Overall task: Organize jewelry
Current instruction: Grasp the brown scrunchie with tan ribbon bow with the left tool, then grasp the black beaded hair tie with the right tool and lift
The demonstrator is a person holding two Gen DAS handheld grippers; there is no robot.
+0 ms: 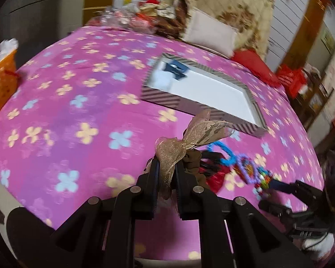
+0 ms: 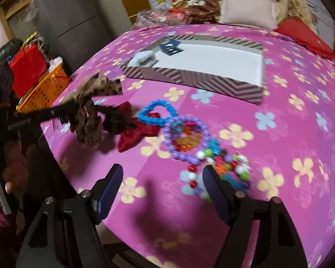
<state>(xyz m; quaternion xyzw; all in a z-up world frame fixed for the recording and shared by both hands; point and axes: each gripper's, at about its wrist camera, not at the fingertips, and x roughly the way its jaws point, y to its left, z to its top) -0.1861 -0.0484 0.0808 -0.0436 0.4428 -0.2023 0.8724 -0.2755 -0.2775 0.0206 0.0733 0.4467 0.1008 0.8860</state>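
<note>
Pinching a gold ribbon bow between its nearly closed fingers, my left gripper is carrying it above the flowered pink cloth, on the near side of the striped box. My right gripper is hanging wide apart and holding nothing, just short of the multicolored bead string. I am judging the job as barely started: only a blue clip and a pale blurred item are lying in the box's far corner, while the purple bead bracelet, blue bead bracelet and red bow are waiting in front of the box.
</note>
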